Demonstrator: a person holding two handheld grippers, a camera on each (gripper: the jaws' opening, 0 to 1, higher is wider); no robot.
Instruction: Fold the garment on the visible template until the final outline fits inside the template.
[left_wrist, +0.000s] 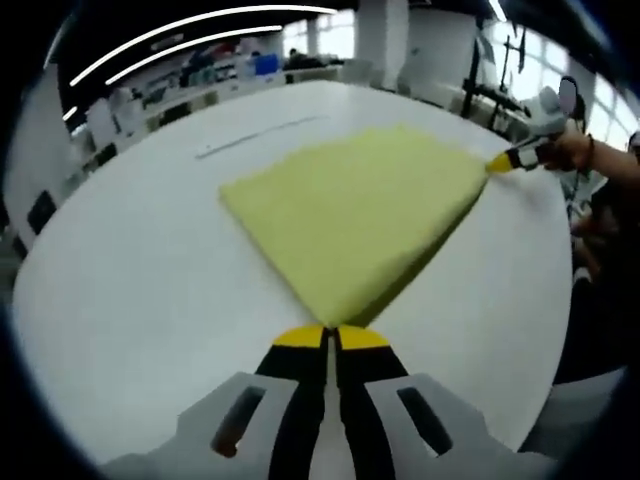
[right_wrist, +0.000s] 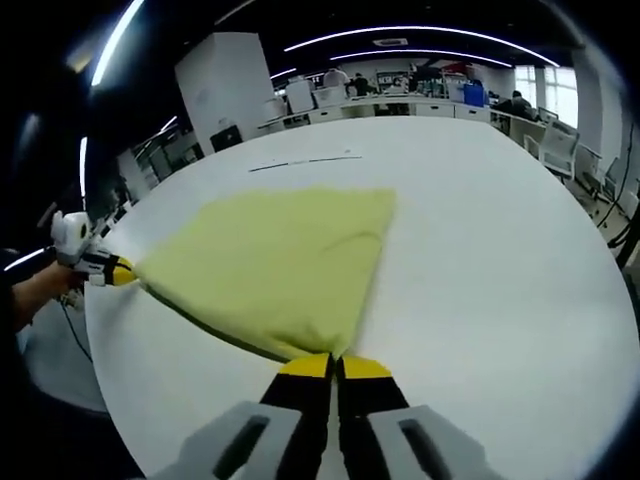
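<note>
A pale yellow garment (left_wrist: 355, 215) is lying folded on a white bench (left_wrist: 130, 280), spreading out as a rough triangle. In the left gripper view, the left hand-held gripper (left_wrist: 331, 337) is pinching the garment's near corner, its yellow-tipped jaws pressed together on the cloth. At the far right of that view, the right hand-held gripper (left_wrist: 505, 160) is gripping another corner, with a person's hand (left_wrist: 570, 150) holding it. In the right gripper view, the right hand-held gripper (right_wrist: 334, 366) is clamping the near corner of the garment (right_wrist: 275, 265), while the left hand-held gripper (right_wrist: 110, 270) is holding the far left corner. A thin dark line (right_wrist: 305, 161) is marking the bench (right_wrist: 500, 260) beyond the cloth. No brand, label or writing is legible anywhere. An office with desks is showing behind.
</note>
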